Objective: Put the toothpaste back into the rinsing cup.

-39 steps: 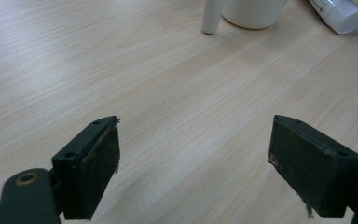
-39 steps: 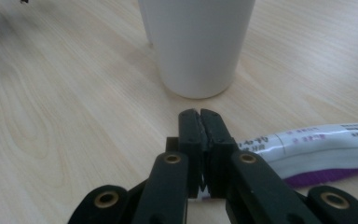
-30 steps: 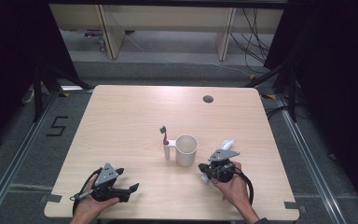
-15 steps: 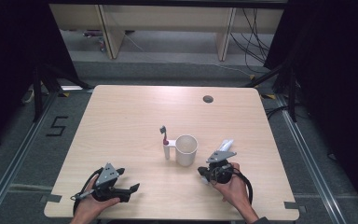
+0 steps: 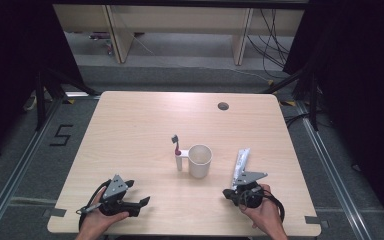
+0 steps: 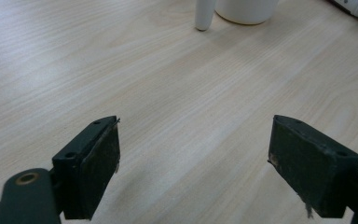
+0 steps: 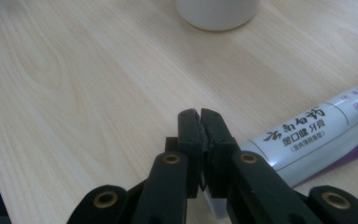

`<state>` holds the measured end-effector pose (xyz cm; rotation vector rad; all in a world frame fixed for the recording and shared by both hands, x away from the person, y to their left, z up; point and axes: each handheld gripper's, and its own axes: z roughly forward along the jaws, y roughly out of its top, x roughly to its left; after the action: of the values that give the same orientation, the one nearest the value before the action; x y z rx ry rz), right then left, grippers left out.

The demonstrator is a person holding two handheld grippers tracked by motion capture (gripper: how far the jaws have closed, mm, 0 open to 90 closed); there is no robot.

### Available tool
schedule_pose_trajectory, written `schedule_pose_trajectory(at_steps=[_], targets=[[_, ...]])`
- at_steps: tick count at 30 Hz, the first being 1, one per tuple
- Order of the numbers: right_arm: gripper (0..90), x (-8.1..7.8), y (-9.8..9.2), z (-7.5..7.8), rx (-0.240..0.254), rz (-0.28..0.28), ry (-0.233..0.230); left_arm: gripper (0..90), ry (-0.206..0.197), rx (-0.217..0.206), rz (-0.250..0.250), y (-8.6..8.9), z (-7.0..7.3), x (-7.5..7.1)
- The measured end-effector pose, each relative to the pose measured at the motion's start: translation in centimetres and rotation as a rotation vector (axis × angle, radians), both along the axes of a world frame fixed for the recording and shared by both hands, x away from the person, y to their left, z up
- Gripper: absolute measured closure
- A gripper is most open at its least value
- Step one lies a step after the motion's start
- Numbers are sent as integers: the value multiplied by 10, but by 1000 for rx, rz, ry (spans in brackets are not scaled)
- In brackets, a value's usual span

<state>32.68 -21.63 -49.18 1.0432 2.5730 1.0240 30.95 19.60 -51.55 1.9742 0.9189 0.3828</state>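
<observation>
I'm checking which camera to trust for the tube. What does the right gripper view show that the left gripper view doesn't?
Right gripper view alone: the right gripper, jaws shut with nothing between them, and beside it the toothpaste tube with its printed label readable. Left gripper view alone: the left gripper, jaws wide open over bare wood, and the foot of the cup's white handle. Both share the white cup base at the top edge and the wooden table.

Light wooden table (image 5: 145, 125) sits mid-floor, a round grommet hole (image 5: 223, 106) near its far edge. Grey floor (image 5: 35, 165) around it, a "5" marking (image 5: 60, 135) to the table's left. Beyond the table, pale shelving legs (image 5: 116, 35) and trailing cables (image 5: 272, 35); black curtains (image 5: 360, 75) flank both sides.
</observation>
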Motion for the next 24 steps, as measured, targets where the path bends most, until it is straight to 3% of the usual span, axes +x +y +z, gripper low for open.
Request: schedule_pose_trajectory(at_steps=[3,4,5,7,8,9,10,11,12,14,17,18,19,21,24], targets=[[875,-3,-8,0,-9,12,-18,161,1,12,-6,0,0,1],[875,-6,-11,1,-4,-15,8,161,1,14,-8,0,0,1],[875,-7,-14,1,-1,-19,-3,161,-1,10,-10,0,0,1],[875,-9,-20,3,-11,-32,25,161,1,14,-9,0,0,1],[874,-10,-22,2,-1,-31,0,161,5,14,-8,0,0,1],[874,-12,-26,4,-8,-46,31,161,3,13,-7,-1,0,1],[874,-15,-28,3,9,-69,31,161,1,6,-8,-1,-1,1],[874,-13,-33,4,-13,-48,15,161,1,5,-9,-1,-1,1],[874,-15,-34,4,7,-69,10,161,2,13,-10,-1,0,1],[874,-18,-39,5,13,-94,35,161,5,12,-10,-1,0,1],[874,-17,-47,5,-1,-84,-5,161,4,14,-12,-1,0,1],[873,-20,-48,7,-1,-113,44,161,1,13,-13,-2,0,1],[872,-18,-50,5,1,-104,14,161,3,12,-12,-2,0,2],[863,-18,-53,7,4,-119,28,162,4,13,-11,-2,-1,1],[832,-16,-54,12,21,-119,-12,161,4,6,-9,-3,-1,2]])
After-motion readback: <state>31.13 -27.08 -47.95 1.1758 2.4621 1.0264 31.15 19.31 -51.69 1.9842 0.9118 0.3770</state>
